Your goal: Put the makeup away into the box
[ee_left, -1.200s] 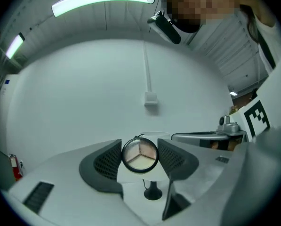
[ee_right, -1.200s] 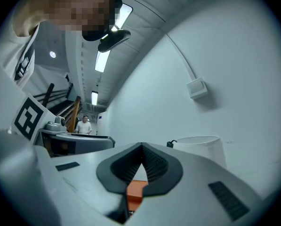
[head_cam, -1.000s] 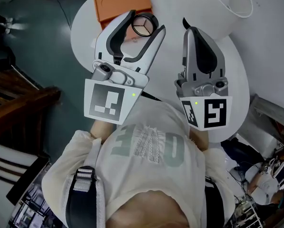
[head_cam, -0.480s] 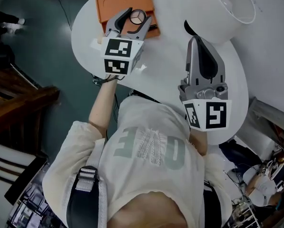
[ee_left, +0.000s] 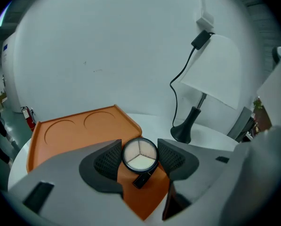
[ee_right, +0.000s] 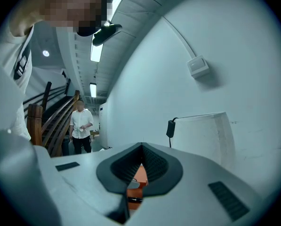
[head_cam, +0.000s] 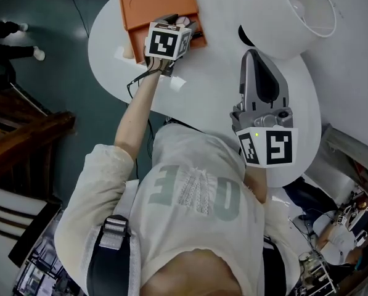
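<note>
Left gripper (head_cam: 180, 23): clamped on the round black-rimmed makeup compact (ee_left: 140, 155), with pads touching its rim at 3 and 9 o'clock. The compact is open-faced, showing three pale pans, with a black tab at its 6 o'clock.

The compact sits over the near corner of the flat orange plastic box (ee_left: 74, 132), at about 5 o'clock from the box's two round recesses. Can't tell whether it touches the box floor.

In the head view the box is at 11 o'clock on the round white table (head_cam: 214, 79), with the white-shaded lamp (head_cam: 294, 11) at 1 o'clock.

Right gripper (head_cam: 254, 57): jaws together with nothing between them, held above the table's 4 o'clock side, well apart from the box.

A person in a white shirt (ee_right: 81, 125) stands in the background by the stairs.
</note>
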Demonstrator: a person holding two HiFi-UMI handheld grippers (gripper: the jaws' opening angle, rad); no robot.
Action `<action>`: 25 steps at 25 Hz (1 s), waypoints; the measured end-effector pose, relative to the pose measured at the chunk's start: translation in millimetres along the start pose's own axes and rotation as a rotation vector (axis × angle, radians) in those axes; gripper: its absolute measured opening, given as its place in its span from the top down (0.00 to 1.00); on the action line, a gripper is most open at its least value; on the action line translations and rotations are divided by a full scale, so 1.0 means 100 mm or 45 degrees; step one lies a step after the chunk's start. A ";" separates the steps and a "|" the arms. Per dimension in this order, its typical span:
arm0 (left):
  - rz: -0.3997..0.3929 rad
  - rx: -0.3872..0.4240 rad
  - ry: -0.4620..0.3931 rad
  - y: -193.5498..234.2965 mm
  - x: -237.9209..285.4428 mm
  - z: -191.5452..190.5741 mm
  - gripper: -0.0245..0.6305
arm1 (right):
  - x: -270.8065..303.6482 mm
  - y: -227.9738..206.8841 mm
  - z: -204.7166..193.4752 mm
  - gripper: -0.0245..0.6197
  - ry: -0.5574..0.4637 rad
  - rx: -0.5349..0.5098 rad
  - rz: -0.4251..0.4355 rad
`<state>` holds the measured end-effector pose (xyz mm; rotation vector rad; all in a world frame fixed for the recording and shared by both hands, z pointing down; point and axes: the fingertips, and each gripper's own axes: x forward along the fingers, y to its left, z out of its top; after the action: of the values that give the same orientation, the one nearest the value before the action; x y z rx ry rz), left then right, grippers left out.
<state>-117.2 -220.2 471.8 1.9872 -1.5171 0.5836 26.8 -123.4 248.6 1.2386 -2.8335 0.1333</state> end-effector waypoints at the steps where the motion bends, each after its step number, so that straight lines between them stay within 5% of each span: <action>1: 0.004 -0.006 0.024 0.01 0.05 -0.04 0.58 | 0.02 0.00 -0.02 0.95 0.008 -0.001 0.001; 10: 0.048 -0.160 0.141 0.11 0.43 -0.31 0.58 | 0.14 -0.16 -0.17 0.95 0.057 0.017 -0.010; 25: 0.065 -0.196 0.261 0.23 0.68 -0.51 0.58 | 0.24 -0.24 -0.31 0.95 0.104 0.045 -0.019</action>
<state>-121.7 -239.5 557.4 1.7218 -1.4452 0.6495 28.0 -154.2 283.2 1.2308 -2.7639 0.2291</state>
